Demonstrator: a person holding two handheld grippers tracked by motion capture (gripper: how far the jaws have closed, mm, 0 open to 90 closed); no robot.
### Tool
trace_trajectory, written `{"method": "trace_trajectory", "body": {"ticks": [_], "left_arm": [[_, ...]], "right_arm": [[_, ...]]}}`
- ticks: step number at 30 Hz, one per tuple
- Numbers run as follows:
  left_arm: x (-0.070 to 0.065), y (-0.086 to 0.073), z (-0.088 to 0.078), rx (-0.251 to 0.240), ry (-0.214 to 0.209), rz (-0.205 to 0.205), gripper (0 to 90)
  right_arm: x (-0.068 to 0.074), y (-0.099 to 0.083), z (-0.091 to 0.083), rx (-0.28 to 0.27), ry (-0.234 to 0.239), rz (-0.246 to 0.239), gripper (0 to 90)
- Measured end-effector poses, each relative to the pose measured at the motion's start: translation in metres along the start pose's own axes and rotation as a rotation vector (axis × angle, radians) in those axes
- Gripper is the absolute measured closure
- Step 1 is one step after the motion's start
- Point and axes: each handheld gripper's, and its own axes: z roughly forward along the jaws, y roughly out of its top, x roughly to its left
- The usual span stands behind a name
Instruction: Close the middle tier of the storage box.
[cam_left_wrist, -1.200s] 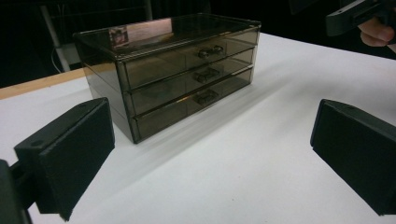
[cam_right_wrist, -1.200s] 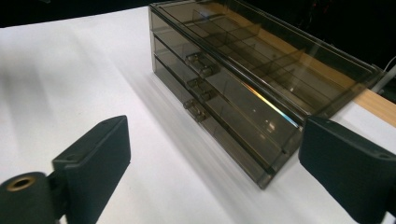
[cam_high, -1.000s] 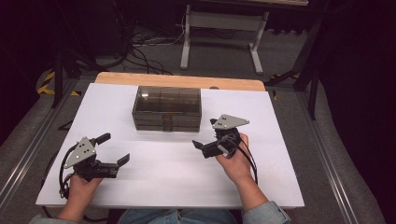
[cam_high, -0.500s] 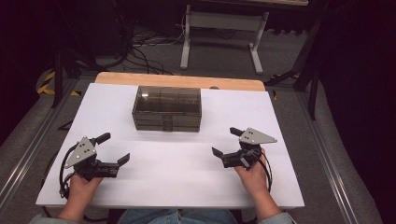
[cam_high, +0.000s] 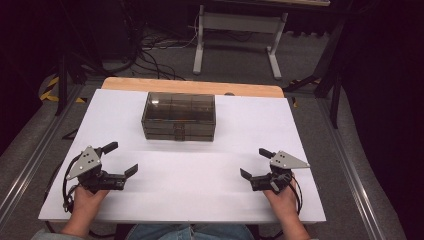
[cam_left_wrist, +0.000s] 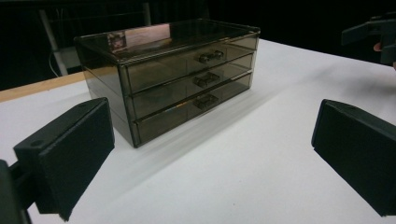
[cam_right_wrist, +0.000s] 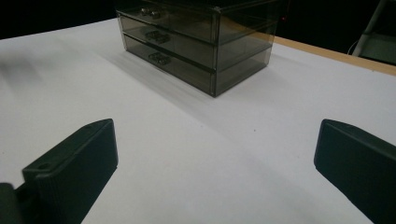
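Observation:
A smoky translucent drawer box with three shut drawers stands at the back middle of the white table. It also appears in the left gripper view, drawer box, and in the right gripper view, drawer box. My left gripper rests open at the front left, nothing between its jaws. My right gripper is open at the front right, also with nothing in it. Both sit well in front of the box, apart from it.
The table's wooden far edge shows behind the white top. A metal stand and cables lie on the floor beyond. Rails run along both sides of the table.
My right gripper has drawn back from near the box's right front corner toward the front right of the table. The left gripper has stayed put.

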Motion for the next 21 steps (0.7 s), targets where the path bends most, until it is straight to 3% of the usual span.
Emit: {"method": "trace_trajectory", "body": {"ticks": [10,21], "left_arm": [[0.0031,-0.0012,0.0010,0.006,0.008,0.013,0.0],[0.0025,-0.0017,0.0028,0.025,0.019,0.020,0.1]], "right_arm": [[-0.0028,-0.0115,0.0017,0.058,-0.022,0.008,0.3],[-0.0078,-0.0092,-0.0033,0.021,-0.057,0.014,0.4]]}}
